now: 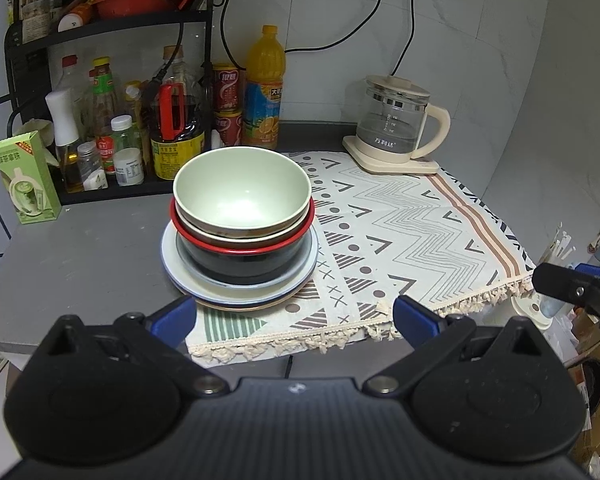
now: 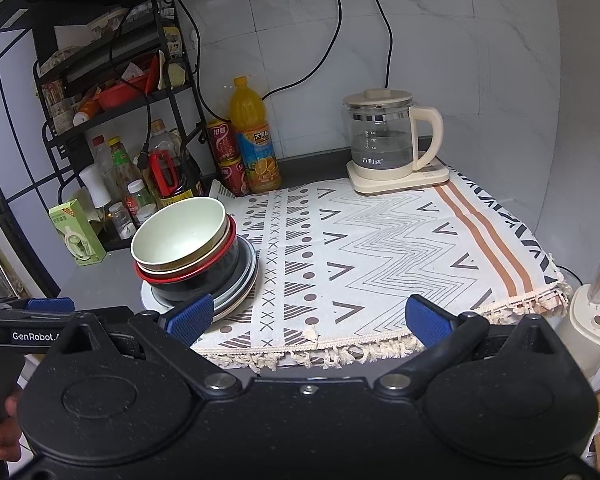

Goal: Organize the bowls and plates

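Observation:
A pale green bowl (image 1: 242, 190) tops a stack: under it a brown-rimmed bowl, then a black bowl with a red rim (image 1: 244, 258), all resting on stacked plates (image 1: 172, 268) at the left edge of the patterned cloth (image 1: 404, 236). My left gripper (image 1: 294, 318) hangs open just in front of the stack, holding nothing. In the right wrist view the same stack, green bowl (image 2: 178, 232) on plates (image 2: 236, 300), lies at the left. My right gripper (image 2: 308, 316) is open over the cloth's front edge, its left finger beside the plates.
A glass kettle (image 1: 396, 124) on its base stands at the cloth's far right. Sauce bottles, cans and an orange juice bottle (image 1: 264, 88) crowd the back left by a black rack (image 1: 108, 20). A green carton (image 1: 26, 178) stands left. The counter edge runs just ahead of the grippers.

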`<state>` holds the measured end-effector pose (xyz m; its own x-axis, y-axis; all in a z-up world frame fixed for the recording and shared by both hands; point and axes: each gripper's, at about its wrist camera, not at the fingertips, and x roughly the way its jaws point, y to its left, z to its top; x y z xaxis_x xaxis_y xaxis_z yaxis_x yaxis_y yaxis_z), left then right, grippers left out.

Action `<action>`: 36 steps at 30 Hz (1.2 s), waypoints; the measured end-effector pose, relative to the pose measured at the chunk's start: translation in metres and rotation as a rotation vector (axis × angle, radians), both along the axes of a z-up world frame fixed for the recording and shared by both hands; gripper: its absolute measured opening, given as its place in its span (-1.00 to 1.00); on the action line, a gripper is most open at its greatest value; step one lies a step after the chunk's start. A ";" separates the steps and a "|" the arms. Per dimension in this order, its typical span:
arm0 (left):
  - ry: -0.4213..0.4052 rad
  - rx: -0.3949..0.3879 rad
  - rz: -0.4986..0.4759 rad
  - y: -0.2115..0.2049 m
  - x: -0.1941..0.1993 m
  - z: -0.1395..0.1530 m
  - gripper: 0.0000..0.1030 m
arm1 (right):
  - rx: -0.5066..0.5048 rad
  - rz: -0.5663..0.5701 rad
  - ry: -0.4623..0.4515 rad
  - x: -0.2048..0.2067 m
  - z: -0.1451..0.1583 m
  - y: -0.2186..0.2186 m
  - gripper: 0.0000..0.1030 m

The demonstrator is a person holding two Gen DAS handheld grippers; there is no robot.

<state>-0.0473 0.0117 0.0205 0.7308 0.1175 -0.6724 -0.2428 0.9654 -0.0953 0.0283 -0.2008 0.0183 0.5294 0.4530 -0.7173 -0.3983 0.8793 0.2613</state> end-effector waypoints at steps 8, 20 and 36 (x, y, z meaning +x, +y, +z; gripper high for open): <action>0.000 -0.003 -0.010 -0.004 -0.001 -0.001 1.00 | 0.002 -0.006 0.003 -0.002 0.001 0.000 1.00; 0.002 -0.003 -0.017 -0.012 -0.002 -0.001 1.00 | 0.010 -0.036 0.022 -0.004 0.000 -0.007 1.00; 0.002 -0.001 -0.018 -0.016 -0.005 -0.001 1.00 | 0.018 -0.039 0.021 -0.006 0.000 -0.010 1.00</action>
<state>-0.0523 -0.0045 0.0197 0.7318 0.1039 -0.6736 -0.2256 0.9695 -0.0955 0.0227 -0.2105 0.0185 0.5317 0.4449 -0.7207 -0.3577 0.8892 0.2852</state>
